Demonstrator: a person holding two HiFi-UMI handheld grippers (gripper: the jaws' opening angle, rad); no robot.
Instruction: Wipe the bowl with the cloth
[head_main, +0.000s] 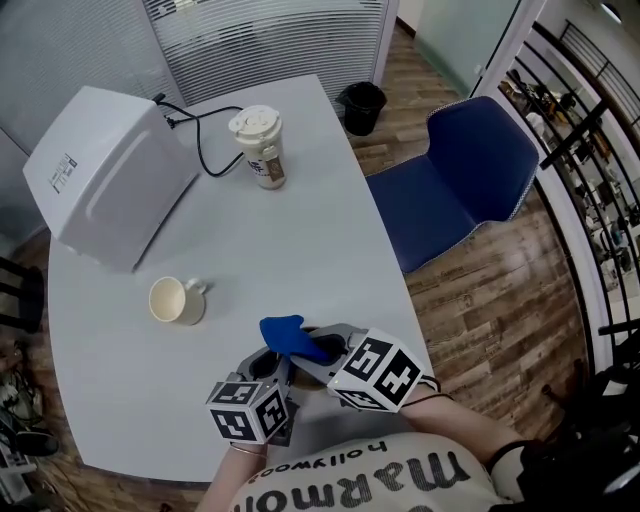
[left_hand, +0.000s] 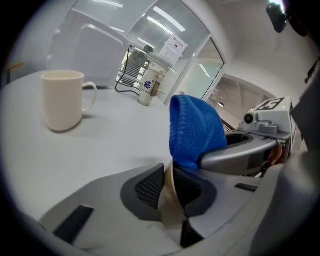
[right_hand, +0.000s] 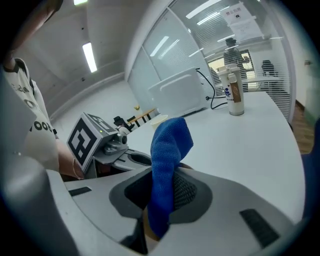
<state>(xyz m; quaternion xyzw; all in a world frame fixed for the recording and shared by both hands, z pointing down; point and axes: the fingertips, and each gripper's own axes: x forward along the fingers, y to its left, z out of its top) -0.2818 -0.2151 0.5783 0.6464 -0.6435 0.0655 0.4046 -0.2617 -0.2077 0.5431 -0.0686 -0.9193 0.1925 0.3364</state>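
**Bowl-wiping under way:** A person at a white counter (head_main: 300, 230) works with a hand-held tool in each hand. The right claw (right_hand: 160, 197) is clamped on a blue cloth (right_hand: 169, 145), whose loose end stands up above the pads. In the head view the cloth lies to the right of the cream mug (head_main: 177, 300) and nearer the person than the mug is.

The left claw (left_hand: 167, 187) stands narrow, pinching a thin tan edge that appears to be the rim of the bowl (left_hand: 170, 207). It too is on the person's side of the mug and to its right. The rest of the bowl is hidden behind the tools. A lidded paper cup (head_main: 260, 145) and a white box-shaped appliance (head_main: 105, 175) stand beyond the mug.

The cloth looks soft, light and limp. It is likely to fold and bunch, so a grip on a gathered wad, as here, seems the surest hold. The bowl's wall looks thin and probably light, so it could slide or tip if pressed without support. A pinch on the rim, away from the part being wiped, should steady it.
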